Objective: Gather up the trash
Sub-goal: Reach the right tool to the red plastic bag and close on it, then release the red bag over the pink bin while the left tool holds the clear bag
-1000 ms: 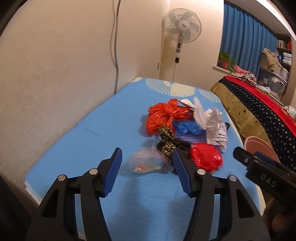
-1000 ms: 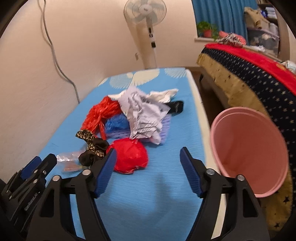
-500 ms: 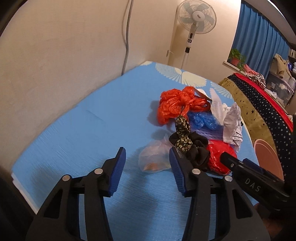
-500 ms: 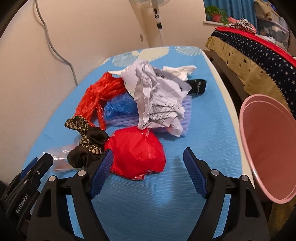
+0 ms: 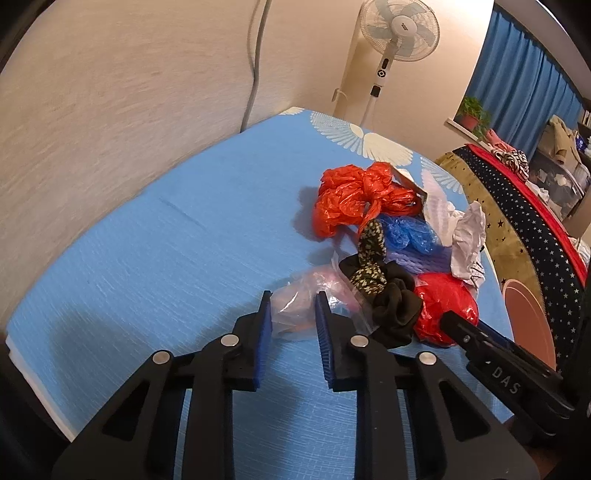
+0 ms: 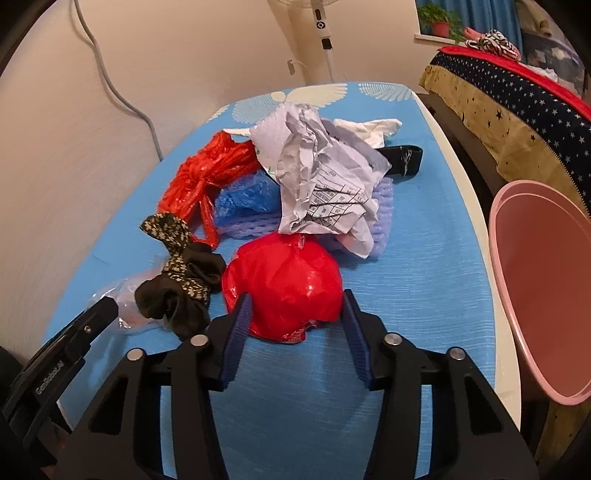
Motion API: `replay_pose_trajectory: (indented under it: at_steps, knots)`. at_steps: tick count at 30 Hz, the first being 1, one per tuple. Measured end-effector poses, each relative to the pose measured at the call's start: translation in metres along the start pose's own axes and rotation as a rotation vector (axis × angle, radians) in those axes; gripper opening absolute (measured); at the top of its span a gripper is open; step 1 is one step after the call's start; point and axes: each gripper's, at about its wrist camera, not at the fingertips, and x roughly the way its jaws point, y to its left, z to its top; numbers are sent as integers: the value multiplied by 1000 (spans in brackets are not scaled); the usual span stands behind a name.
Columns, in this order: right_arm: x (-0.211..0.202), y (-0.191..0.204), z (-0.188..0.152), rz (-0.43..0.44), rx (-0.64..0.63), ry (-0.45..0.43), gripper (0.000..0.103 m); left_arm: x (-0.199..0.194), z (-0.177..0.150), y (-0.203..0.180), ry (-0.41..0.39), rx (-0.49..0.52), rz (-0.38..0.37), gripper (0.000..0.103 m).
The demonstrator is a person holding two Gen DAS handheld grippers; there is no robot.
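A pile of trash lies on a blue mat: a clear plastic bag, a red plastic ball-like bag, a black and floral scrunchie, an orange bag, a blue bag and crumpled paper. My left gripper is half open, its blue pads on either side of the clear bag. My right gripper is open, its pads flanking the red bag. A pink bin stands at the right.
A wall runs along the left of the mat. A standing fan is at the far end. A bed with a starred cover lies to the right, beyond the bin. A black band lies behind the paper.
Both grippers have moved forward to the pile. The left jaws have narrowed around the clear bag. The right jaws have come around the red bag.
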Motion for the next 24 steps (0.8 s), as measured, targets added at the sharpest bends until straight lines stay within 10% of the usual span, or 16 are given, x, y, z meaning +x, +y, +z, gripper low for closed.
replay_pose_trajectory:
  at_steps: [24]
  knots:
    - [-94, 1, -7, -38, -86, -177, 29, -56, 3, -17, -131, 89, -33, 18]
